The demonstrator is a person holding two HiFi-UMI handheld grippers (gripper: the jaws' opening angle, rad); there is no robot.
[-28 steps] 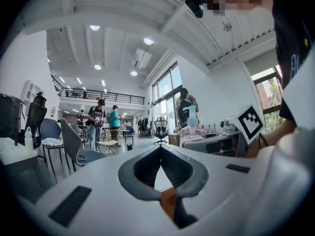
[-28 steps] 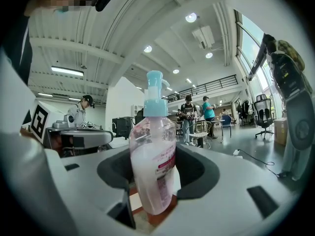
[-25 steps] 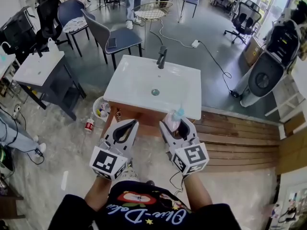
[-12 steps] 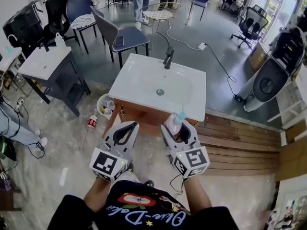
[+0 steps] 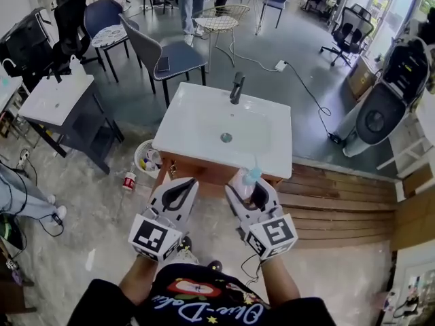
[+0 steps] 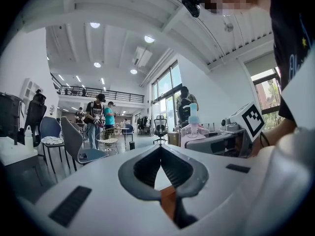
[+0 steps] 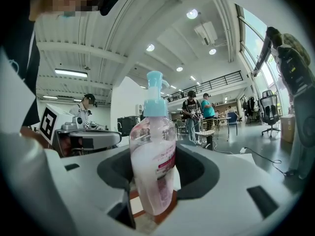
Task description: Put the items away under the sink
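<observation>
- Open workshop floor with chairs and desks around a white sink [image 5: 197, 124], which sits on a wooden cabinet [image 5: 204, 171].
- Risk: no open door shows below the sink, so the load could knock the cabinet front. Its smooth, rounded body could also tip or slide in the jaws.
- The pump bottle [image 7: 152, 156] is clear, with pink liquid and a pale-blue pump, and stands upright just before the sink's front edge.
- The right gripper [image 5: 249, 187] clamps its lower body. The left gripper [image 6: 161, 149], in front of the sink, has its jaws together and carries nothing.

light: bright, ceiling lamps [image 6: 149, 39] | edges: fisheye warp, dark corners
</observation>
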